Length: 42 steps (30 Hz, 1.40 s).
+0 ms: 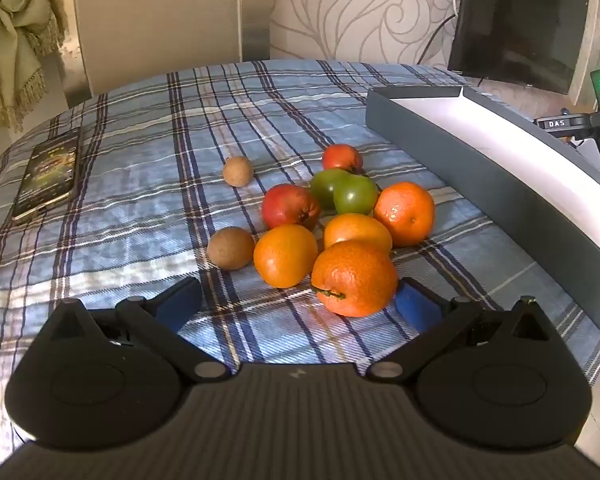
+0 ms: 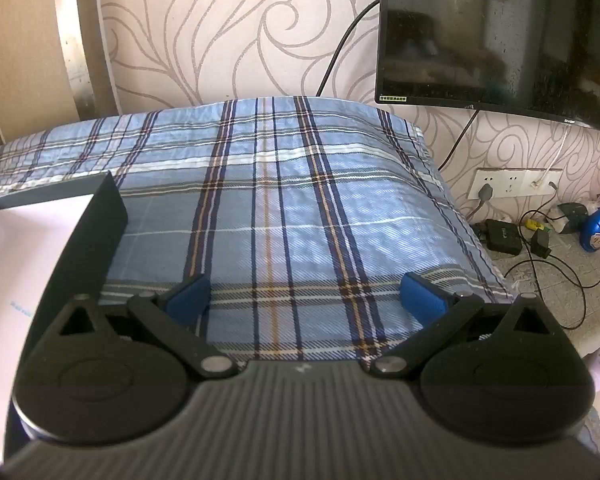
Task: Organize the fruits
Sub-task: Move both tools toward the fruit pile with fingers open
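On the plaid bed (image 1: 139, 208), left tool (image 1: 300, 304) and right tool (image 2: 308, 296) gape empty; centre the left on the nearest orange (image 1: 354, 278) before lifting it to the box (image 1: 500, 148).

Both views are brightly daylit and sharp at centre; glare washes out the box (image 1: 500, 128) interior, and fisheye bending is seen at the edges.

fruits (image 1: 332, 224) clustered mid-cloth (image 1: 139, 208); box (image 1: 460, 152) right; phone (image 1: 49, 172), seemingly, far left
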### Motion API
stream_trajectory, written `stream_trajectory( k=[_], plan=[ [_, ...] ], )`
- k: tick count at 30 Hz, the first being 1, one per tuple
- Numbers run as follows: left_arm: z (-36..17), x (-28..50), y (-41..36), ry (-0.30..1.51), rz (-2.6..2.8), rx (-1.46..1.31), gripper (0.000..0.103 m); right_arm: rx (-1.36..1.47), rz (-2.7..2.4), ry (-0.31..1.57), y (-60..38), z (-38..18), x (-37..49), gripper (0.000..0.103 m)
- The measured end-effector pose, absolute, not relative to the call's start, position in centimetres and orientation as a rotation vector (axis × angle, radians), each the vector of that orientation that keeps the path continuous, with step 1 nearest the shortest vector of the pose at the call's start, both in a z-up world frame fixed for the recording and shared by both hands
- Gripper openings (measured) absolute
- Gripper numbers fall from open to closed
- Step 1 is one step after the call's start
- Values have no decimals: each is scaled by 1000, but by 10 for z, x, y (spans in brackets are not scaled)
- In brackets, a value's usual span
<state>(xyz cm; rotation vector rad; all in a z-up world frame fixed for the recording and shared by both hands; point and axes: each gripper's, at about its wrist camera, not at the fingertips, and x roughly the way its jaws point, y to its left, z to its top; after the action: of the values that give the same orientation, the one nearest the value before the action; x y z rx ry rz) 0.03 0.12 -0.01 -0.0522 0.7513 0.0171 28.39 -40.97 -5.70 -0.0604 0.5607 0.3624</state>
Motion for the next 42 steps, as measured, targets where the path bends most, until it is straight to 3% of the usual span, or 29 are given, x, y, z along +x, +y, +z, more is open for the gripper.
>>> stream_trajectory(
  k=[15, 23, 25, 34, 39, 42],
  plan=[
    [-2, -9, -6, 698, 75, -29, 103, -51, 343, 569, -407, -55, 282, 103],
    [1, -7, -9, 710, 97, -28, 103, -49, 277, 753, -406, -41, 253, 103],
    [4, -6, -12, 730, 133, -32, 103, -31, 229, 699, -408, -26, 226, 96],
    [18, -25, -43, 744, 166, 52, 103, -44, 510, 363, -335, 49, 47, 97],
    [32, -28, -53, 704, 102, 58, 101, -157, 662, 360, -269, 50, 19, 96],
    [35, -25, -55, 705, 75, 53, 95, -179, 699, 428, -244, 44, 18, 84]
  ],
)
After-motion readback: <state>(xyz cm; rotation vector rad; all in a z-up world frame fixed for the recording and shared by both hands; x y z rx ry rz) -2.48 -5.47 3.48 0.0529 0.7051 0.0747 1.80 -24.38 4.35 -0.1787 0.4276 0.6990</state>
